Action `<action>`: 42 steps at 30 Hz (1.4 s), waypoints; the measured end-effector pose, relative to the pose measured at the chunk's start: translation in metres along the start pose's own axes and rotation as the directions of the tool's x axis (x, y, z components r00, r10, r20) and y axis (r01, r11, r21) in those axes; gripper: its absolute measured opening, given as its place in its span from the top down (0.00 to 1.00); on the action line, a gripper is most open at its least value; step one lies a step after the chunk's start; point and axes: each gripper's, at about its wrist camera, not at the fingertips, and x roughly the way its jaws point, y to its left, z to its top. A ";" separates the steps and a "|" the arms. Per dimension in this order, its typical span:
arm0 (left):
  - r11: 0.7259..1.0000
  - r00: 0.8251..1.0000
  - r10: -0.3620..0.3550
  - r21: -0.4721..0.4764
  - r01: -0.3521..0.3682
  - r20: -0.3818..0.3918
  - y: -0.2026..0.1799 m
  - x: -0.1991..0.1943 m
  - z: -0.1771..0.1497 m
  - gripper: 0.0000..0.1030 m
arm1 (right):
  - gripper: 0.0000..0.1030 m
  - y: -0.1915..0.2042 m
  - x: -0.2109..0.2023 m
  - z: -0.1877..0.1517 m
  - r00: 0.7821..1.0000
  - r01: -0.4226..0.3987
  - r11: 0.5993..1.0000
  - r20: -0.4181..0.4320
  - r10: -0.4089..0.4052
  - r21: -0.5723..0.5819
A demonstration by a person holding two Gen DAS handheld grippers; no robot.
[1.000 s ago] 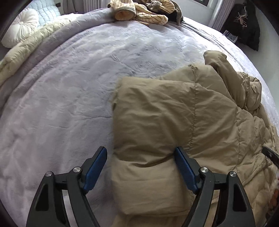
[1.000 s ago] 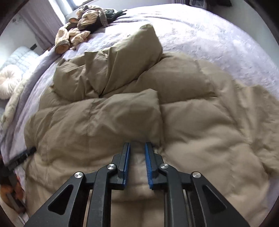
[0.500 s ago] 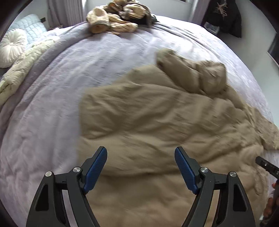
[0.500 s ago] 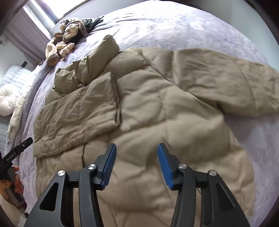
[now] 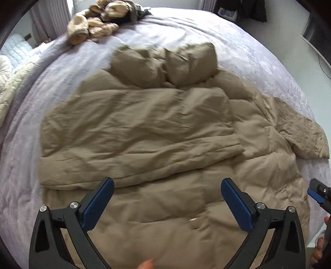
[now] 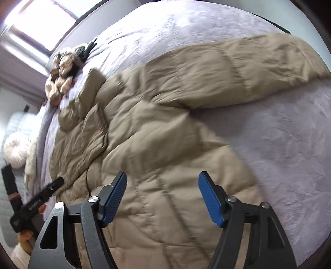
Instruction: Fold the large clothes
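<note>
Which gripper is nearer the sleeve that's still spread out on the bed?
Right. The right gripper hangs over the coat's body just below that sleeve. The left gripper is farther off, over the side whose sleeve is already folded in.

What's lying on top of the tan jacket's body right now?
One sleeve is folded across the jacket, covering its upper chest. The hood sits above it. The other sleeve lies out on the bedspread. Whatever is under the folded sleeve is hidden.

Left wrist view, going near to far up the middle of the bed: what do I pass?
Left gripper → tan puffer coat's body → folded-over sleeve → hood → bare purple bedspread → pile of clothes.
</note>
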 end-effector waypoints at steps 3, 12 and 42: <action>1.000 0.999 -0.005 0.022 0.006 -0.034 -0.024 0.009 0.003 0.00 | 0.16 -0.031 -0.013 0.011 0.999 -0.017 0.997 0.048 0.013 0.075; 0.991 0.999 -0.029 0.127 0.034 -0.038 -0.106 0.017 0.012 0.00 | 0.15 -0.119 -0.036 0.050 0.987 -0.089 0.962 0.155 0.050 0.256; 0.994 0.999 -0.042 0.098 0.044 -0.023 -0.137 0.016 0.025 0.00 | 0.91 -0.250 0.027 0.175 0.738 -0.674 0.430 0.514 0.437 0.601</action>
